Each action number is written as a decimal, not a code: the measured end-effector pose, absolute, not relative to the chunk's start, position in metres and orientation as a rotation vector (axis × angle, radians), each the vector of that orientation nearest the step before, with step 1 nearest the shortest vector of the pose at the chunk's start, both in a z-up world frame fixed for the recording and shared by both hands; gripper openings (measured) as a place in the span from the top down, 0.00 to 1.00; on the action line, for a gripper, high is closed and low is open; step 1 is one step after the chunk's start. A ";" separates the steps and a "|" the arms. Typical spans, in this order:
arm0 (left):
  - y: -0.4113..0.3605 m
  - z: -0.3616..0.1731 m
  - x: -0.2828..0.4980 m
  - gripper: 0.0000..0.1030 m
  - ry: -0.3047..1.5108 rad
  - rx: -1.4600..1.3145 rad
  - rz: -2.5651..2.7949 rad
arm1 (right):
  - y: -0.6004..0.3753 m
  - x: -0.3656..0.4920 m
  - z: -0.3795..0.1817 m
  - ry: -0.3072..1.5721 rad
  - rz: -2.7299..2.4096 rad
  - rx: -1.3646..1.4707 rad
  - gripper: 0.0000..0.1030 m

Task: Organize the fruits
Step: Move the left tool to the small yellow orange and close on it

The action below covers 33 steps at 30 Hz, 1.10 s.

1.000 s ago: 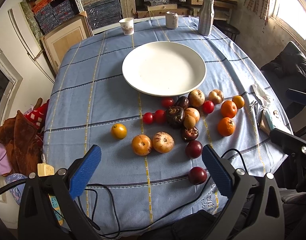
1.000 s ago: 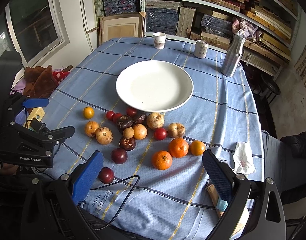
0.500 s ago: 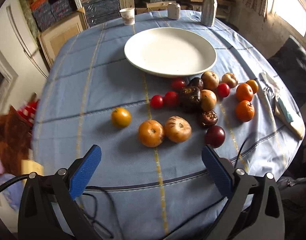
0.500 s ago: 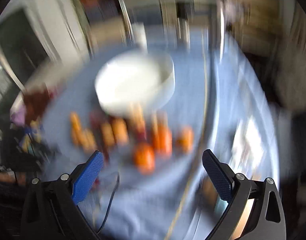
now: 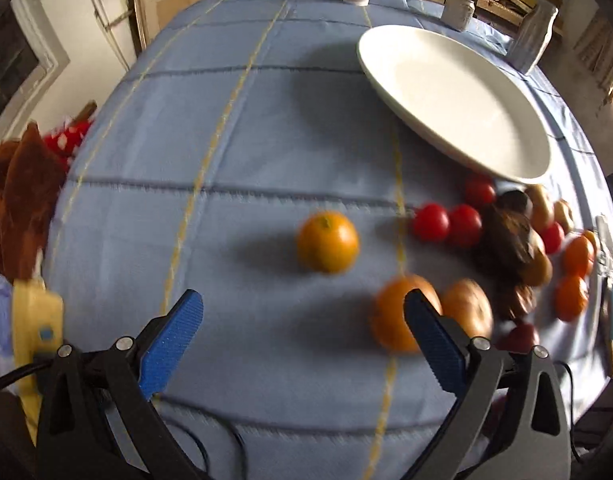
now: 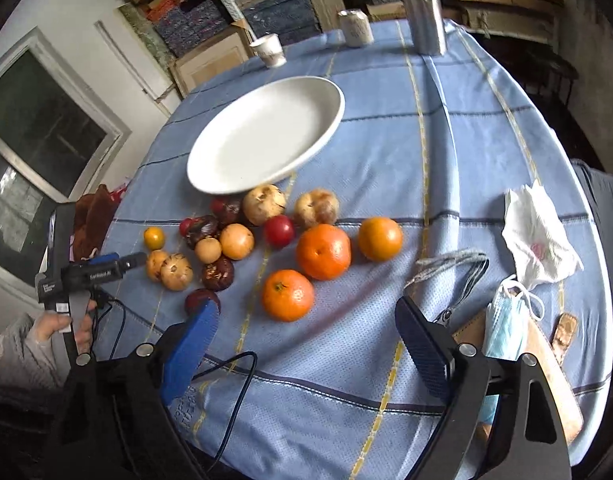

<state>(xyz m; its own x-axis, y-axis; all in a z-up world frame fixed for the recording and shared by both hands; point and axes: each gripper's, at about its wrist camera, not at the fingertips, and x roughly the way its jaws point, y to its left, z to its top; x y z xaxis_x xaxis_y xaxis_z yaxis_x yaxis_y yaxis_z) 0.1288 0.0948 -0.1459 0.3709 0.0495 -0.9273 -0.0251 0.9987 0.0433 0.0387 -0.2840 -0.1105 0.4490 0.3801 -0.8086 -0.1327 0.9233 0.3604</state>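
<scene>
Many fruits lie in a cluster on the blue tablecloth in front of an empty white plate (image 5: pixel 458 96) (image 6: pixel 266 136). In the left wrist view my left gripper (image 5: pixel 302 320) is open and empty, low over the cloth, just short of a small yellow-orange fruit (image 5: pixel 328 241); a larger orange fruit (image 5: pixel 394 320) sits behind its right finger. In the right wrist view my right gripper (image 6: pixel 306 332) is open and empty, just short of an orange (image 6: pixel 287 295); two more oranges (image 6: pixel 323 251) (image 6: pixel 380 238) lie behind it. The left gripper (image 6: pixel 106 270) shows there at the left.
A paper cup (image 6: pixel 268 50), a can (image 6: pixel 355 28) and a metal bottle (image 6: pixel 422 8) stand at the table's far edge. A white bag (image 6: pixel 538 236), a face mask (image 6: pixel 504 328) and a strap (image 6: pixel 450 268) lie at the right. Cables (image 6: pixel 234 372) trail over the near edge.
My left gripper has moved forward and left, closer to the small yellow-orange fruit. My right gripper has swung forward toward the oranges. Both stay open.
</scene>
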 end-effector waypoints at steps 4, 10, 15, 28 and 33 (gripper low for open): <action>0.097 -0.156 0.158 0.04 1.213 0.048 -0.004 | -0.277 0.046 -0.103 1.034 0.255 0.258 0.12; 0.104 -0.175 0.172 0.04 1.216 0.088 -0.110 | -0.259 0.056 -0.111 1.043 0.098 0.208 0.12; 0.110 -0.185 0.179 0.04 1.207 0.074 -0.122 | -0.247 0.061 -0.119 1.078 0.063 0.122 0.08; 0.106 -0.184 0.170 0.04 1.181 0.015 -0.005 | -0.243 0.103 -0.150 1.177 0.146 -0.006 0.08; 0.104 -0.182 0.170 0.15 1.173 0.029 -0.018 | -0.245 0.109 -0.155 1.186 0.151 -0.003 0.08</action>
<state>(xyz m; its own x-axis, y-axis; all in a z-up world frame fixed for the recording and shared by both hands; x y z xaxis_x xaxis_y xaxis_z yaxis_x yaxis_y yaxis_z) 0.1696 0.1036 -0.1825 0.3875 0.0015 -0.9219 0.0292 0.9995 0.0139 0.1086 -0.2446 -0.1547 0.3663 0.1160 -0.9232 -0.1192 0.9899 0.0771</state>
